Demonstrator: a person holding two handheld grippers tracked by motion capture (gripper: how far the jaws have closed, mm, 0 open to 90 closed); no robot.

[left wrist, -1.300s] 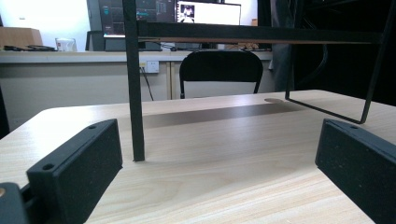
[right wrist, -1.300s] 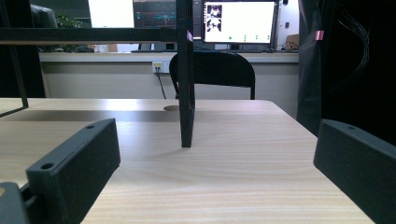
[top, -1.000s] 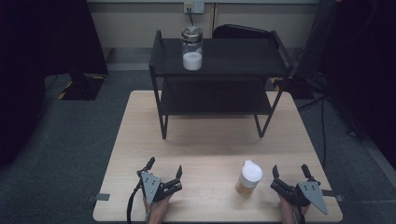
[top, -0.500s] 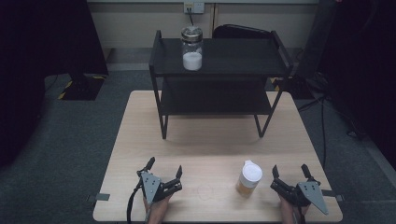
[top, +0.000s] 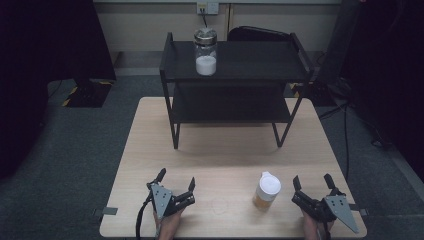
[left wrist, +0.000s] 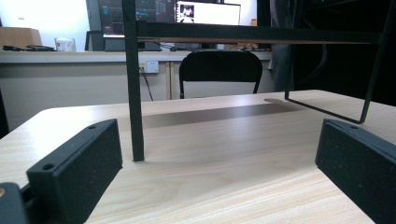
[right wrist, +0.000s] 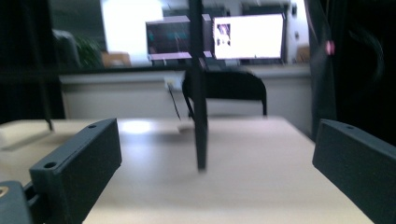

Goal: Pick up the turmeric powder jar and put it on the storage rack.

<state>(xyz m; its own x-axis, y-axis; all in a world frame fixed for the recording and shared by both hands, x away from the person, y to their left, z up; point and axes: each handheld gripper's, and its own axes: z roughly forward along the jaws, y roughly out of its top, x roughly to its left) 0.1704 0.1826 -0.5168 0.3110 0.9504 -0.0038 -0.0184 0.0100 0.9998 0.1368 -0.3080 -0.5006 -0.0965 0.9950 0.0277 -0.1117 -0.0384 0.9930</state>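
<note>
Two grippers rest at the near edge of the pale wooden tabletop [top: 225,150], both with jaws spread wide and nothing between them. My left gripper [top: 176,183] sits at about seven o'clock on the tabletop; my right gripper [top: 314,182] sits at about five o'clock. Just beside my right gripper, at its nine o'clock, stands the small amber bottle with a white cap [top: 267,190], upright and apart from the jaws. At twelve o'clock stands the black two-tier metal shelf rack [top: 235,95], and on its top tier, towards the left, stands the clear glass jar with a metal lid and white powder inside [top: 205,51]. In my left gripper view a black rack leg [left wrist: 133,93] rises between the spread jaws.
</note>
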